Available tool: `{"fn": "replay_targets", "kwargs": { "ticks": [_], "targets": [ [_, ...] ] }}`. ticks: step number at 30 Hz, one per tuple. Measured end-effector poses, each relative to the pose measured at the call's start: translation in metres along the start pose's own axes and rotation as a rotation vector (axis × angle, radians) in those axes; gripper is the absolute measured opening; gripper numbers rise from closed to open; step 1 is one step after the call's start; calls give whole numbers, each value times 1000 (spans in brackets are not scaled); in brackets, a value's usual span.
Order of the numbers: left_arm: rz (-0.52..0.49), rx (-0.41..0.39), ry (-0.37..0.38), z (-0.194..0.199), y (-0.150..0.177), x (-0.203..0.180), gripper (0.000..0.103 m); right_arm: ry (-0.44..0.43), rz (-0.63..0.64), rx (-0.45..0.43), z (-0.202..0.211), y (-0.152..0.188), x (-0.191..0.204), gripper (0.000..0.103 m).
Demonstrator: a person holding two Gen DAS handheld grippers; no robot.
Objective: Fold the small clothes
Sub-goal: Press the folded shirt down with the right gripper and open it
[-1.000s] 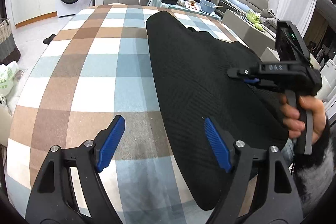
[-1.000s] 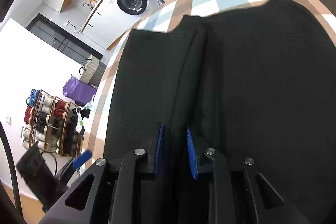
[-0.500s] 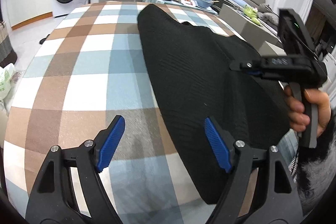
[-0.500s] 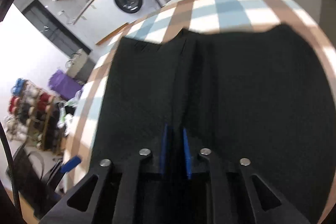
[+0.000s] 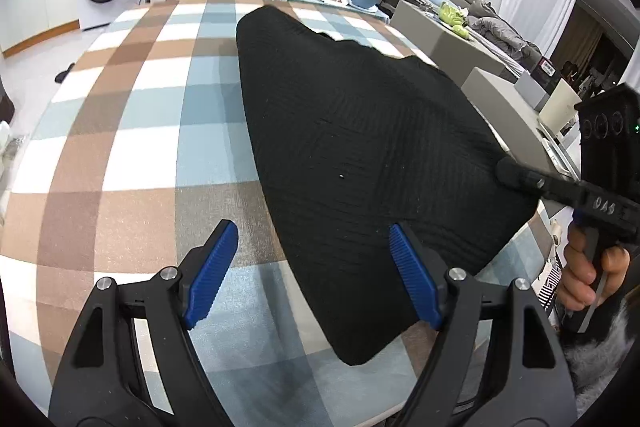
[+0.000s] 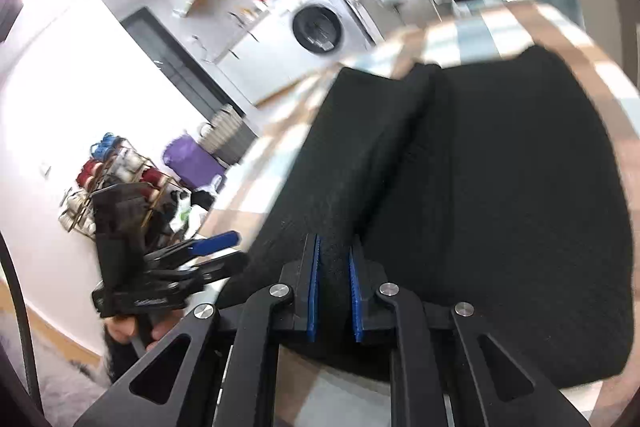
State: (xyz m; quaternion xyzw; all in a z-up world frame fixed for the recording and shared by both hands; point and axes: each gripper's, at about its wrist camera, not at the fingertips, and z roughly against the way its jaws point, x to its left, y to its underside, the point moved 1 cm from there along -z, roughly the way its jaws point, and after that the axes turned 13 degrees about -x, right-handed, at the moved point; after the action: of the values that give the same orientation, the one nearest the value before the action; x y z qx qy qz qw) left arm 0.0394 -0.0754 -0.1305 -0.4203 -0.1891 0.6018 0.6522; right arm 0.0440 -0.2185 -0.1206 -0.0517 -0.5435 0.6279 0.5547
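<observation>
- Our right gripper [image 6: 333, 291] is closing its blue pads [image 6: 313, 291] on a raised ridge of the black garment [image 5: 360, 155], which sits pinched between them at the bottom centre of the right wrist view.
- Our left gripper [image 5: 312, 275] stands wide open with nothing in it, low in the left wrist view; its right pad [image 5: 412, 279] overlaps the garment's near edge, and whether it touches we cannot tell.
- The garment lies on the checked tablecloth [image 5: 132, 131], filling the centre and right of the left wrist view, reaching toward the table's right edge.
- Its long axis runs from the lower right of that frame up to a narrower end at upper centre, pointing toward the far side of the table.
- To do this fold well, we judge we should keep the pinch firm, carry the ridge across evenly, and use the free gripper to pin the near edge so the cloth does not drag.
- The right wrist view is blurred, so finer creases stay unclear.
</observation>
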Motion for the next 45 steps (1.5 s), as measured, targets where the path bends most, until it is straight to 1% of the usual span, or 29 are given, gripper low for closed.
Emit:
{"fn": "replay_targets", "kwargs": {
  "ticks": [2,3,7,10,11,12,13,15,16,17,18,21,23,25,29,30,31,32,33,34,35,36,37,39,40,41,43,44,45],
  "targets": [
    [-16,-4,11,1,1,-3,76,113,26,73,-11,10,-4,12],
    [-26,0,5,-1,2,-4,76,139,33,102,-17,15,-7,12],
    [-88,50,-44,-14,15,-7,76,137,21,123,-21,20,-10,13],
    [-129,68,-53,-16,23,-6,76,138,35,148,-20,22,-8,13],
    [-132,73,-55,-15,24,-5,76,138,45,163,-20,23,-7,13],
    [-126,74,-53,-14,24,-4,76,139,50,172,-19,24,-5,15],
    [-101,71,-42,-13,23,-1,76,138,44,176,-18,22,-5,16],
    [-76,67,-37,-11,21,4,76,134,15,153,-12,13,-9,26],
    [-64,56,-48,-11,18,6,76,135,-11,120,-7,7,-15,30],
    [-56,50,-55,-11,16,8,76,141,-35,94,-5,2,-22,41],
    [-43,45,-55,-12,14,10,76,162,-64,80,-8,-4,-30,46],
    [6,30,-46,-14,8,16,76,172,-146,90,-22,-13,-51,46],
    [16,26,-52,-17,5,18,76,139,-217,99,-37,-18,-64,46],
    [21,26,-61,-20,3,20,76,129,-225,85,-50,-26,-67,46],
    [21,28,-65,-27,-2,22,76,126,-180,92,-83,-43,-68,44],
    [18,26,-66,-28,-3,21,76,133,-166,97,-88,-46,-66,34],
    [12,23,-68,-29,-5,21,76,144,-136,110,-95,-50,-64,27],
    [10,19,-69,-30,-6,20,76,150,-114,118,-102,-54,-62,17],
    [10,16,-69,-30,-8,20,76,149,-91,119,-102,-57,-57,11],
    [9,11,-68,-29,-10,19,76,144,-55,90,-98,-63,-49,11],
    [9,6,-69,-28,-11,19,76,130,-15,35,-87,-70,-40,10],
    [9,2,-71,-28,-13,19,76,130,9,2,-79,-74,-35,10],
    [10,0,-73,-28,-14,20,76,158,30,-34,-66,-79,-31,10],
    [16,-1,-72,-29,-15,21,76,228,49,-47,-56,-81,-36,10],
    [22,2,-68,-31,-15,22,76,258,58,-34,-57,-79,-41,10],
    [26,5,-68,-34,-15,22,76,294,57,8,-66,-76,-51,11],
    [35,21,-74,-39,-15,21,76,311,7,118,-84,-66,-73,16],
    [35,24,-73,-40,-14,19,76,313,-27,137,-86,-63,-81,18],
    [34,26,-69,-41,-13,18,76,294,-52,115,-80,-62,-81,26]
  ]
}}
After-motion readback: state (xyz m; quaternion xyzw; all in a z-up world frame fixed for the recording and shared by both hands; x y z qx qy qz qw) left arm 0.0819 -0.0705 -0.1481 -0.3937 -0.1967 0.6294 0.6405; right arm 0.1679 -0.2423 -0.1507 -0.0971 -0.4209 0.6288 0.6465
